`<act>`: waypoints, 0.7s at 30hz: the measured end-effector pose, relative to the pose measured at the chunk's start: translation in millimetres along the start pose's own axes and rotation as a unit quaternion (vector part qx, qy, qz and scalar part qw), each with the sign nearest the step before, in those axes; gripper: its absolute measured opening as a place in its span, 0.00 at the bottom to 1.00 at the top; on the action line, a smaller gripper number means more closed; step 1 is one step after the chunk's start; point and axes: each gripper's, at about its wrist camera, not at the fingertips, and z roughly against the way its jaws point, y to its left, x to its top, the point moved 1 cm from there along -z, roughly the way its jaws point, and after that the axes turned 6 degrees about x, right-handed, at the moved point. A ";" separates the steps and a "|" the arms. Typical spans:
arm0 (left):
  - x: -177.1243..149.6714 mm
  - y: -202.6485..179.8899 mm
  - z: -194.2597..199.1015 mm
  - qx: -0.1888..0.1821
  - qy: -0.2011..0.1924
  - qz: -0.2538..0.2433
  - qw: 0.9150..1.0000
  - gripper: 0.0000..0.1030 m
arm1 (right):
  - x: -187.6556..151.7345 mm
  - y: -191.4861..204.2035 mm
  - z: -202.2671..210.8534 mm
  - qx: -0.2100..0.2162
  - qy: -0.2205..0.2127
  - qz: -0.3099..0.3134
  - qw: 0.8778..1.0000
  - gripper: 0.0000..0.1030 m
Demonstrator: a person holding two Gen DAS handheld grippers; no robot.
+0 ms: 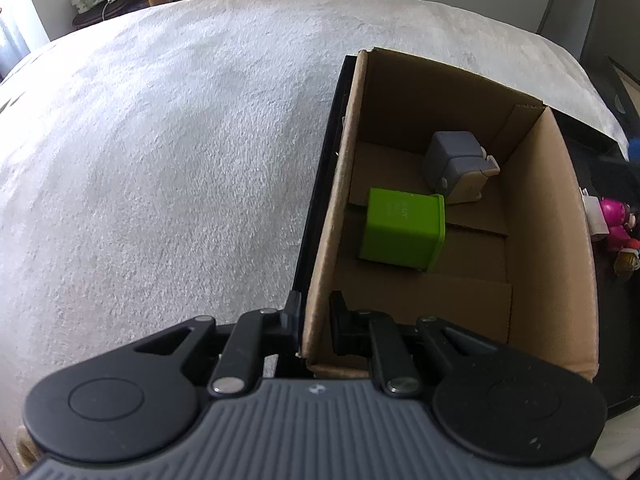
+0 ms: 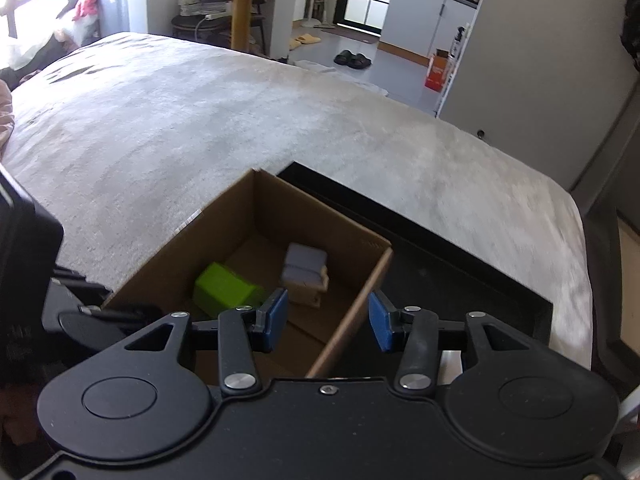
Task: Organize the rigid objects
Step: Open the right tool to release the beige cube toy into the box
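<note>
1. One wide grey bed (image 1: 160, 140) fills the upper left of both views; on it, toward the lower right of the frame, lies a shallow black tray (image 2: 460, 276).
2. Inside the tray's left part stands an open cardboard box (image 1: 568, 220), the collecting place for the rigid objects.
3. Left tool (image 1: 314, 320) sits at the bottom centre of its view, jaws together and clamped on the box's near-left wall, seemingly steadying it.
4. Right tool (image 2: 328, 320) hangs over the box's right wall, its blue pads apart with nothing gripped.
5. Green block (image 1: 400, 228) lies on its side on the box floor; just beyond it sits a grey-and-tan toy (image 1: 460, 164).
6. Small figurines (image 1: 616, 224) wait at the right edge of the left view, outside the box.
7. Judged step: between placements. Next, the right tool likely needs to fetch another piece from the tray.
8. Those figurines are cut off by the frame, and the right view is smeared, so the toy's form stays unclear.
</note>
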 end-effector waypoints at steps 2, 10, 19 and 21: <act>0.1 -1.2 0.3 0.004 -0.001 -0.002 1.000 0.13 | -6.7 -5.7 2.4 -0.001 0.001 -0.008 1.000 0.44; 0.2 -8.2 1.8 0.028 -0.002 -0.018 0.999 0.13 | -27.4 -34.2 10.8 -0.007 -0.004 -0.043 0.999 0.47; 0.8 -19.6 2.7 0.065 -0.003 -0.047 0.997 0.16 | -48.3 -57.9 14.6 -0.010 -0.015 -0.071 0.997 0.51; 0.6 -23.0 2.4 0.076 -0.002 -0.054 0.996 0.17 | -53.1 -62.9 14.2 -0.009 -0.017 -0.077 0.997 0.51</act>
